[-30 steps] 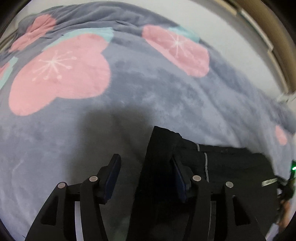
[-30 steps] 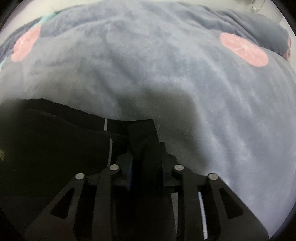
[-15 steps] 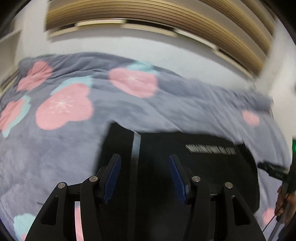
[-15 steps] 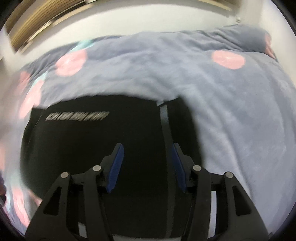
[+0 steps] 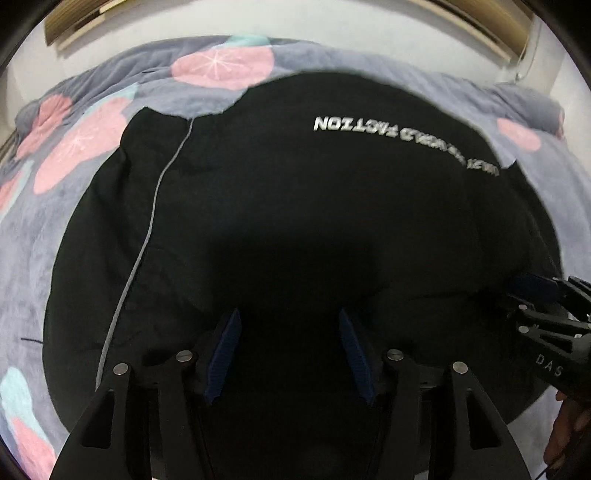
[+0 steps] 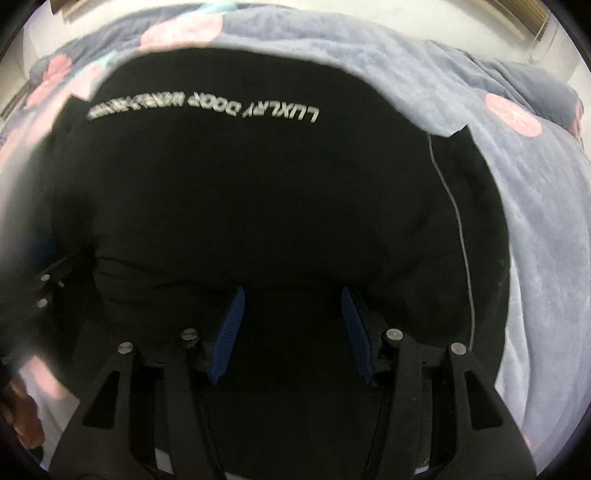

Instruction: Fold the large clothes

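A black garment (image 5: 295, 206) with silver lettering lies folded flat on the grey blanket (image 5: 44, 206); it also shows in the right wrist view (image 6: 258, 192). A thin grey seam line runs down each side of it. My left gripper (image 5: 290, 350) is open and empty, low over the garment's near edge. My right gripper (image 6: 291, 328) is open and empty over the near edge too, to the right of the left one. The right gripper shows at the right edge of the left wrist view (image 5: 546, 295).
The grey blanket with pink and teal flowers (image 5: 221, 66) covers the bed (image 6: 546, 206) all around the garment. A white wall and wooden slats (image 5: 480, 14) lie beyond the far edge. A hand shows at the lower left of the right wrist view (image 6: 22, 417).
Both grippers let go of the garment's corners and opened, pulled back up, then dropped low over its near edge. The garment lies folded with its lettering on top.
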